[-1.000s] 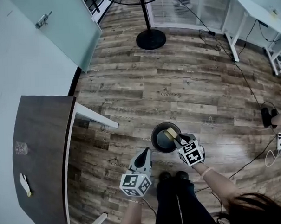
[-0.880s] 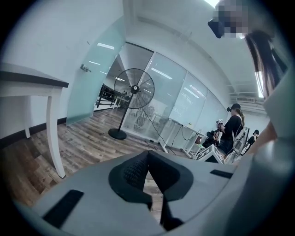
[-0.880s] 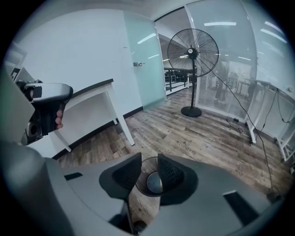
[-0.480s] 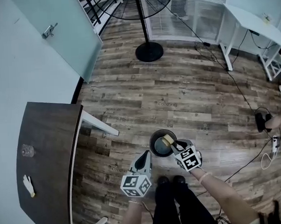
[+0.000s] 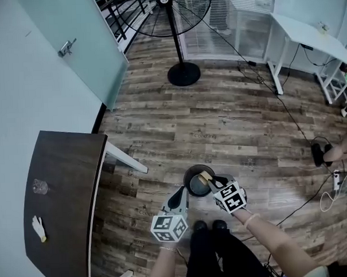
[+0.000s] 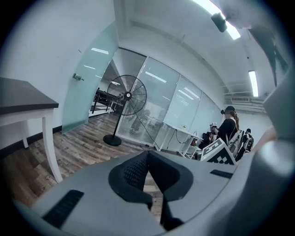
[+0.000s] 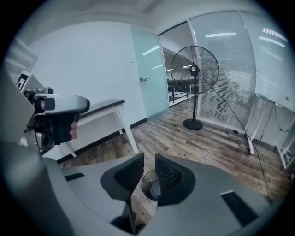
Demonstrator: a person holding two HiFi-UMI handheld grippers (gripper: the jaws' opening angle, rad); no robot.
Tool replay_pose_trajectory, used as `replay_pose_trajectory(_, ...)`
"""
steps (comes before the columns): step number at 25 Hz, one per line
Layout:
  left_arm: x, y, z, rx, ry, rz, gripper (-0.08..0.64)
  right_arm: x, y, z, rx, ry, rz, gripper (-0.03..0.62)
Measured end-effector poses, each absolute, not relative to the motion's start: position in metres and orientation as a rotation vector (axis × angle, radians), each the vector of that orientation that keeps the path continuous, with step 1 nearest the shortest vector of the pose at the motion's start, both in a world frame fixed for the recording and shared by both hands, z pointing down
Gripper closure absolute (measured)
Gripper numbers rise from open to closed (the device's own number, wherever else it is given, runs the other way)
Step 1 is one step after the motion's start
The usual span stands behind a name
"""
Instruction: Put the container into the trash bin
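Black trash bin point(image 5: 187, 177) standing on wood-plank floor point(image 5: 230, 127); tan container point(image 5: 205, 176) lying inside it; right gripper point(image 5: 214, 182) over the rim, jaws part-open and closing, nothing between them; left gripper point(image 5: 180, 192) just beside, jaws together, empty

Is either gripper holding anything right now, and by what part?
Nothing is held. On the left gripper the fingers are together and empty; on the right gripper they are closing with nothing between them, above the bin.
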State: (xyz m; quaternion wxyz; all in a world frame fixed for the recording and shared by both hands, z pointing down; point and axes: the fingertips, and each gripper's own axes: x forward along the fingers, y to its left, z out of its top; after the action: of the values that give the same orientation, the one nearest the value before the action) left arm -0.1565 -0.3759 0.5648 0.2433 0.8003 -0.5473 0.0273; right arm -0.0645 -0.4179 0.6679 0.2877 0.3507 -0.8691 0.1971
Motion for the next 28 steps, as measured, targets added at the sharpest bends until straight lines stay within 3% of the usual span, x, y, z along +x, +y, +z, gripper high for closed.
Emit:
replay_pose_trajectory(14, -0.125, -0.329, 0.508, 2.191, -1.556, 0.079, 0.540, -0.036, -0.369, 0.596, 0.917, -2.400, 0.466, 0.529)
replay_pose_trajectory(28, -0.144, -0.273, 0.452, 2.253, -1.538, 0.058, 0.540, -0.053, -0.305, 0.531, 1.020, -2.431, 0.424, 0.558)
